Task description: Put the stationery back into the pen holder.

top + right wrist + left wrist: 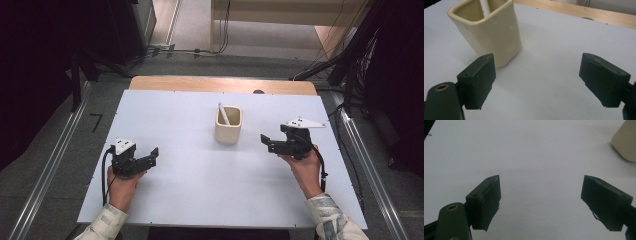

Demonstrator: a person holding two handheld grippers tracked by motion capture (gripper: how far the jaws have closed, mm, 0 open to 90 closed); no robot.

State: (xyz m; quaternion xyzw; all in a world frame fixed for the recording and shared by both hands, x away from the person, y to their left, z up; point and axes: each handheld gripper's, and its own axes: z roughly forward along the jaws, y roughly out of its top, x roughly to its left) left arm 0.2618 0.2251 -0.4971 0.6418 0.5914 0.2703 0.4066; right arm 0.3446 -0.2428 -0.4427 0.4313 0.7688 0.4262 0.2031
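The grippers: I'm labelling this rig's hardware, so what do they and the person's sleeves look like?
Both the left gripper and right gripper are black, with blocky rectangular fingers. Each carries a pale grey three-cornered plate and trails a black cable. The sleeves are light with a grey pattern.

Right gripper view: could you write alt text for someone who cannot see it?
A cream, square-mouthed ceramic cup holding a white stick stands on a white table. The right gripper hovers open beside it, two black fingers spread apart.
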